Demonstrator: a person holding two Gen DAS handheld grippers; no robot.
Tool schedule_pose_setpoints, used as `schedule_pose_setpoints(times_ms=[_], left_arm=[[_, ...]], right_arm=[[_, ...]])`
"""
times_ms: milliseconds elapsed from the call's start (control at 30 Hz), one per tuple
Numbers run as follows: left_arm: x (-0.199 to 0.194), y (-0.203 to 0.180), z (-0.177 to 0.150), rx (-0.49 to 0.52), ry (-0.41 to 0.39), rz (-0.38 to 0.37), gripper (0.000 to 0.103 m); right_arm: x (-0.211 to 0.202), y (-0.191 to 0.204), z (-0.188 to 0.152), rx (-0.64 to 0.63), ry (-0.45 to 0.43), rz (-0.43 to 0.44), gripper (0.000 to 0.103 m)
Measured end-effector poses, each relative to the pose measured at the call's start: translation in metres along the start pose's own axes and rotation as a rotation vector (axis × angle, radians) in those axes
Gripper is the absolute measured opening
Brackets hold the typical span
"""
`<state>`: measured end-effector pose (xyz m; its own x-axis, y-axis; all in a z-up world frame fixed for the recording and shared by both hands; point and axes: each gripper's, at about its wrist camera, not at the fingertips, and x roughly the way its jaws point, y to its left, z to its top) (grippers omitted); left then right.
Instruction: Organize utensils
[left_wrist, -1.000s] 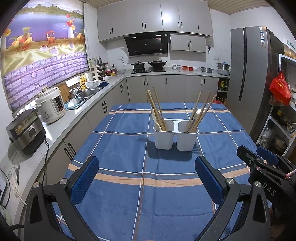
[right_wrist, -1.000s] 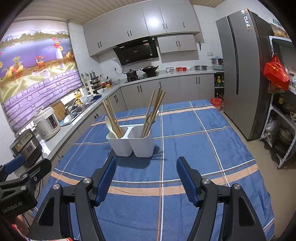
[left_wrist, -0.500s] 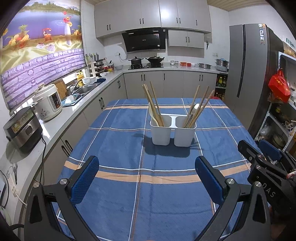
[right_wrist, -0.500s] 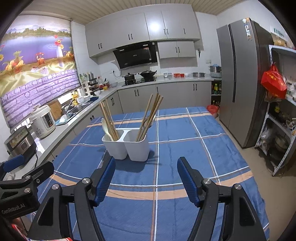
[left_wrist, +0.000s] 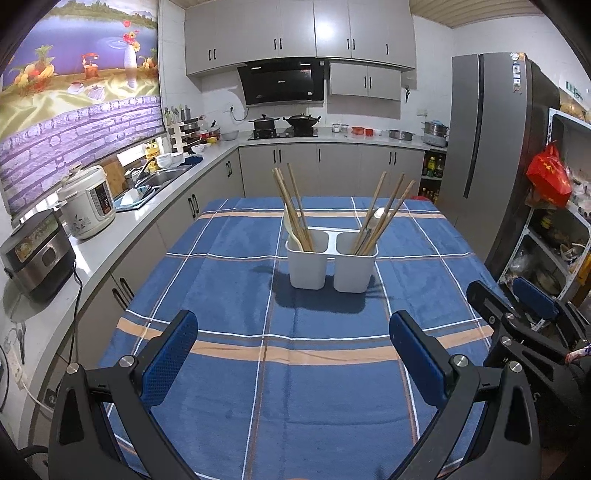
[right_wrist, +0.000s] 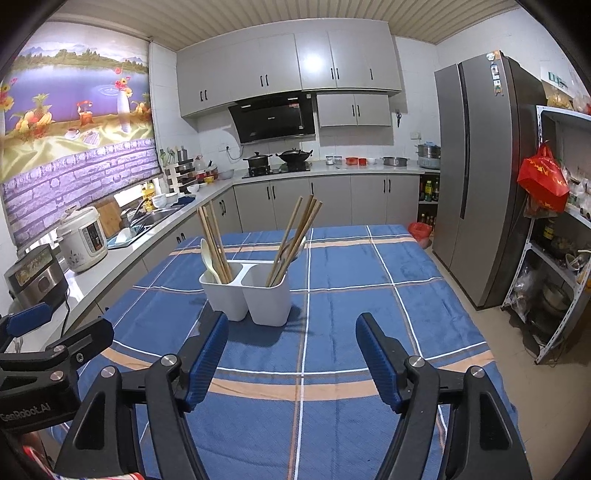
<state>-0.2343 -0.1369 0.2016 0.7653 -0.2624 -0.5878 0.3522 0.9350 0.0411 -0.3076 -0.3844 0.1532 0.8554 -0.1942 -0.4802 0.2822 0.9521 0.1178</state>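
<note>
A white two-cup utensil holder stands mid-table on the blue plaid cloth; it also shows in the right wrist view. Its left cup holds wooden chopsticks and a pale spoon. Its right cup holds more chopsticks and a spoon. My left gripper is open and empty, well short of the holder. My right gripper is open and empty, also short of it. Each gripper shows at the edge of the other's view.
The table is covered by the blue cloth. A counter with a rice cooker and sink runs along the left. A grey fridge and a shelf rack stand on the right.
Both grippers have drawn back and risen from the holder, so it looks smaller and farther. Both stay open and empty.
</note>
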Motion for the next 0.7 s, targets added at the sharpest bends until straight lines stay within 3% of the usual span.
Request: schedule_pose_setpoints(times_ms=[700], left_arm=[[-0.012,0.001,-0.007,-0.006,-0.01,0.022,0.103]], right_arm=[[-0.018,0.005,-0.004,-0.022,-0.025,0.013,0.078]])
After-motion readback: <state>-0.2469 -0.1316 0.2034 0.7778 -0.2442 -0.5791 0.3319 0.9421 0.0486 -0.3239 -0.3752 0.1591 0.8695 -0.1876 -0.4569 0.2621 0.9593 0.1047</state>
